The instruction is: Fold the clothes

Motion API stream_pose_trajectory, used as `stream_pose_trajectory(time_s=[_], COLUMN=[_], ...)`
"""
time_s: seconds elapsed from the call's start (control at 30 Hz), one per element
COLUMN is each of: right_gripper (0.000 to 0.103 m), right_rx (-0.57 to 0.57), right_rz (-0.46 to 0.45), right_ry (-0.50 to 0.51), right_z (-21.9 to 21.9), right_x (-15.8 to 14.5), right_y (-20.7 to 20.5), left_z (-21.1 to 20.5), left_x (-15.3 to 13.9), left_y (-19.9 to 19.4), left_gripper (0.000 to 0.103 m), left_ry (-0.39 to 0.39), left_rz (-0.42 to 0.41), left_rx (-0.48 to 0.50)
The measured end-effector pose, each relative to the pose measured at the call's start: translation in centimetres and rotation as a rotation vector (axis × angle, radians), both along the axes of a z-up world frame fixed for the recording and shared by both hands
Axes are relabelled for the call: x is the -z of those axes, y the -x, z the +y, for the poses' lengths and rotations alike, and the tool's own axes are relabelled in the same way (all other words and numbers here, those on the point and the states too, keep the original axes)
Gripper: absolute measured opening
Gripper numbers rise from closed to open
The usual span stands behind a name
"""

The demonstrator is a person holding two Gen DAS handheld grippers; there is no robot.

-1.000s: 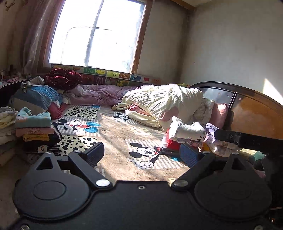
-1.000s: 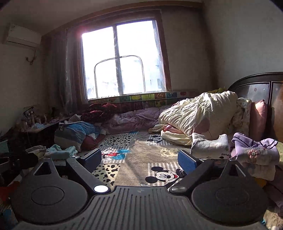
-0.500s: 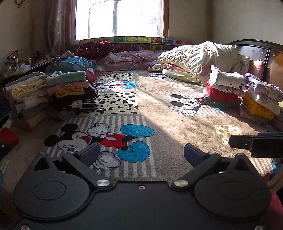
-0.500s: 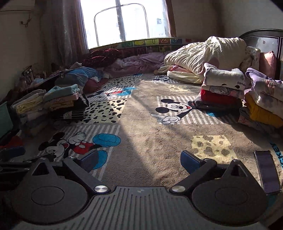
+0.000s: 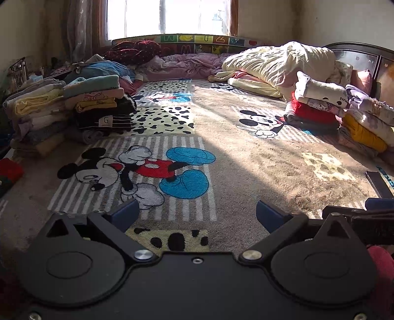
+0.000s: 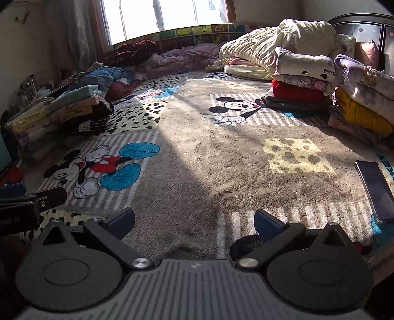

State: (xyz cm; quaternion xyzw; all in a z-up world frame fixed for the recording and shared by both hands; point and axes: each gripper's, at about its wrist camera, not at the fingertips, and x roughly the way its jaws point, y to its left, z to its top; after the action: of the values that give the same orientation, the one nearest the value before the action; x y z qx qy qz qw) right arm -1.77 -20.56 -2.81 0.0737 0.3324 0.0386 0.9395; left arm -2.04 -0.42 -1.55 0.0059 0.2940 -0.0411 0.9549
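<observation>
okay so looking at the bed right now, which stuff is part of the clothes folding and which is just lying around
Part of the folding:
- folded stack on the left
- folded stack on the right
- left gripper, open and empty
- right gripper, open and empty

Just lying about:
- phone on the Mickey blanket
- cream duvet
- pink bedding under the window

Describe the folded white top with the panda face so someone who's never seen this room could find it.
Start at the dark wooden headboard on the right, then drop to the nearer stack of folded clothes on the Mickey Mouse blanket. The white panda top is its top layer, above a red knit; alone it shows black ears and "Panda" lettering.
</observation>
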Motion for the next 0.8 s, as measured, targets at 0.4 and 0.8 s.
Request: stream_pose_trajectory(time_s=[0.4,0.8], right_gripper=[0.102,0.102], right_rx=[0.047,0.026], right_rz=[0.017,0.028], right_ry=[0.061,0.061], right_z=[-0.5,0.2], right_x=[1.5,2.3], right_y=[-0.8,-1.8], left_z=[-0.9,-0.2], left_x=[1.9,2.8], left_y=[-1.6,-1.9], left_gripper=[0.102,0.102], left_ry=[0.04,0.033], left_rz=[0.06,0.068], left_rx=[0.038,0.023])
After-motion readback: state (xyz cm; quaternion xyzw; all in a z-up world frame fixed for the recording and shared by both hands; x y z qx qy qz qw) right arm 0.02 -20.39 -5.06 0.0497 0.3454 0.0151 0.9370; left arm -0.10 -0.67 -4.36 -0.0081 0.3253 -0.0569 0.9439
